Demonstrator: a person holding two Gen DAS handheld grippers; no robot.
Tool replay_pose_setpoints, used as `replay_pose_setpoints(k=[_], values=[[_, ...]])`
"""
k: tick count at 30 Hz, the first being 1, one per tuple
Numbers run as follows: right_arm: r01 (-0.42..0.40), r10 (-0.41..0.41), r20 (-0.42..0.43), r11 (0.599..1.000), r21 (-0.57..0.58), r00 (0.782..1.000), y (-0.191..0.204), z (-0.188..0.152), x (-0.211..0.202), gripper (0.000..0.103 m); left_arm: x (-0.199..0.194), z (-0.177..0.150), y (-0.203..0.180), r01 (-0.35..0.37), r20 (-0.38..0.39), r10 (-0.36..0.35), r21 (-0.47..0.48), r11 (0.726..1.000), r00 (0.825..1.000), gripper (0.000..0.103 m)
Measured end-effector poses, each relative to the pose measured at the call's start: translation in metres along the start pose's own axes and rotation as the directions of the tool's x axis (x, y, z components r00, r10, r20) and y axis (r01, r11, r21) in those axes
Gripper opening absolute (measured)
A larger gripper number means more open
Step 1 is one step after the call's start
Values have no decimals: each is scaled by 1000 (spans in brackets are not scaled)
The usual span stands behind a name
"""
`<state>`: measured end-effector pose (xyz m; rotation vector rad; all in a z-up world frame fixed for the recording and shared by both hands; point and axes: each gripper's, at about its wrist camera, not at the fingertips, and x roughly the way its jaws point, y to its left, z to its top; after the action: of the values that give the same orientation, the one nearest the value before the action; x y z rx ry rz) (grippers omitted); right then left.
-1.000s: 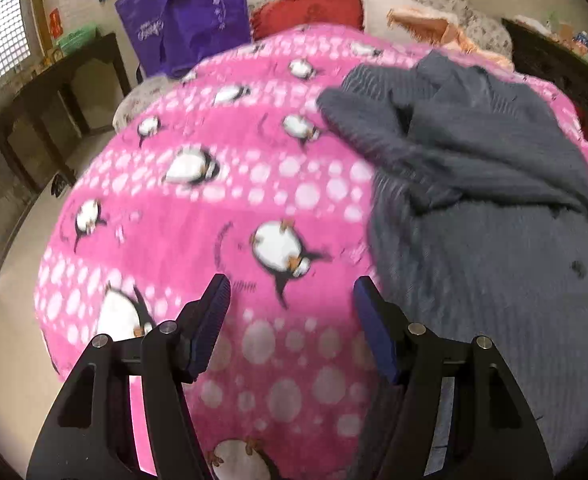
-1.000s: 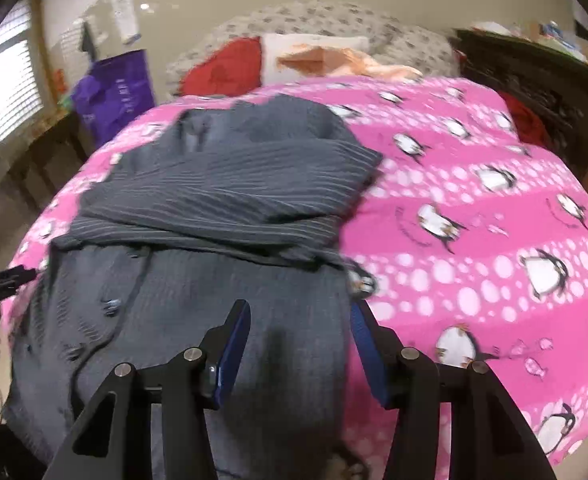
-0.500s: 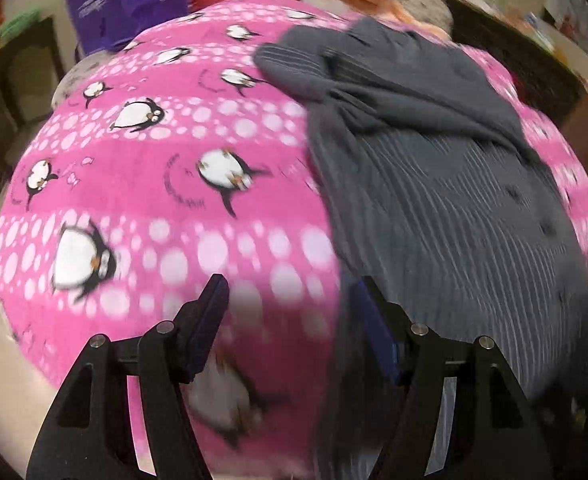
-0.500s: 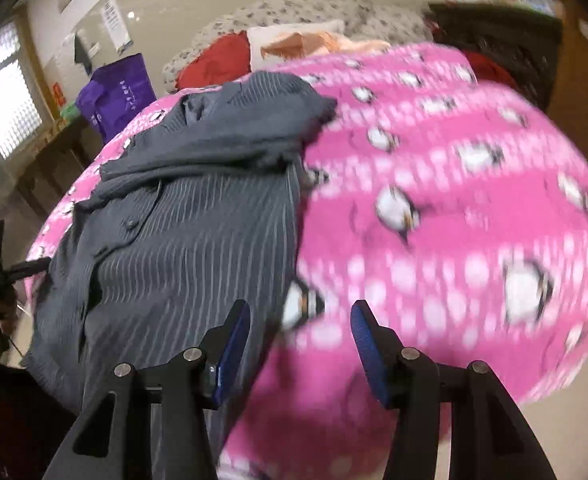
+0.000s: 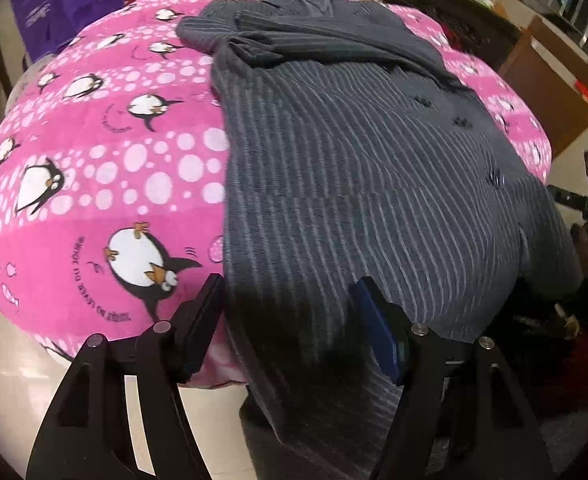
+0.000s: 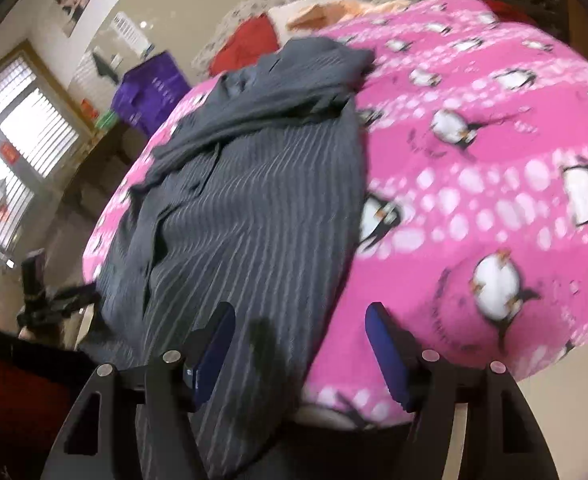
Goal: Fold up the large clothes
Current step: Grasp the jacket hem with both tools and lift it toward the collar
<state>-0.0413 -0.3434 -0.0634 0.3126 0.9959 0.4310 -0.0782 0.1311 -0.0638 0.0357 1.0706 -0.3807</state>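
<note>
Garment first: a dark grey pinstriped button-front shirt point(image 5: 366, 168) lies lengthwise on the pink penguin-print blanket point(image 5: 106, 168) of the bed, sleeves folded across its top, hem hanging off the near edge. Left tongs point(image 5: 290, 320) gape over the hem's left corner; right tongs point(image 6: 300, 344) are opening over its right edge, neither pinching cloth. Judged step: reaching for the hem, then closing on both corners.
</note>
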Motion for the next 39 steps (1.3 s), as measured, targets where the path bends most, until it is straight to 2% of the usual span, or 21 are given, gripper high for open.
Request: replay_pose_setpoints(k=[2,4,6,8,10,11,12,13,14,16,19,22,24,25,26,27,31,34,36,37,39], values=[[-50,50,-27,999,-7,998,4,-5,4,65,4,0,-6,-25,-23,26,48,999,999,66],[-48,46,-74,998,-29,996,8,-10,12,65,5,-4,-9,-56,-42,59,70,996,997,66],[-66,61,-87,996,-61,994,14,-14,12,65,9,-14,-11,-47,-77,51,63,997,996,61],[-168,160,-113,984,-64,981,17,-17,14,47,18,-23,-10,-26,-112,31,42,999,993,53],[-187,178,-92,978,-94,980,20,-19,14,37,24,-27,-8,-5,-102,7,13,1000,995,52],[-210,204,-70,973,-93,977,19,-19,14,30,23,-26,-4,19,-86,-20,-17,1000,996,49],[-225,221,-58,971,-79,974,16,-19,14,29,22,-24,-1,40,-73,-42,-40,998,996,45],[-230,228,-44,971,-58,973,11,-20,14,26,19,-22,3,70,-55,-73,-64,996,996,37],[-228,227,-38,973,-44,973,6,-21,14,25,16,-21,5,95,-41,-98,-76,993,994,27],[-243,242,-28,970,-24,970,1,-25,12,25,11,-21,7,128,-26,-130,-75,989,991,20],[-274,274,-26,962,21,961,-5,-28,18,26,13,-20,9,156,-22,-158,-70,985,987,20],[-290,290,-40,957,3,956,1,-28,23,32,24,-16,11,172,-48,-175,-70,983,983,19],[-308,307,-49,951,-17,951,2,-28,19,32,22,-14,6,162,-51,-165,-54,985,985,20],[-300,298,-50,953,-37,953,3,-27,17,29,18,-15,5,158,-44,-160,-46,986,986,20],[-303,300,-46,952,-51,953,4,-26,14,18,14,-14,5,160,-29,-161,-43,986,986,14],[-302,301,-28,951,-62,953,5,-25,11,13,9,-14,5,164,-8,-164,-46,985,986,9],[-349,352,80,936,-53,932,-2,-23,-11,9,-19,-9,9,235,91,-228,-74,969,969,7],[-384,385,105,923,-31,917,-8,-23,-14,9,-28,-2,9,271,126,-262,-59,961,957,7],[-379,378,81,925,-6,922,-11,-25,-7,10,-24,1,9,275,111,-268,-51,960,957,7],[-376,374,68,927,8,925,-11,-25,-3,12,-18,4,8,266,91,-262,-44,963,961,8],[-352,351,32,935,34,936,-12,-28,10,24,-12,5,9,258,64,-255,-41,965,965,8]])
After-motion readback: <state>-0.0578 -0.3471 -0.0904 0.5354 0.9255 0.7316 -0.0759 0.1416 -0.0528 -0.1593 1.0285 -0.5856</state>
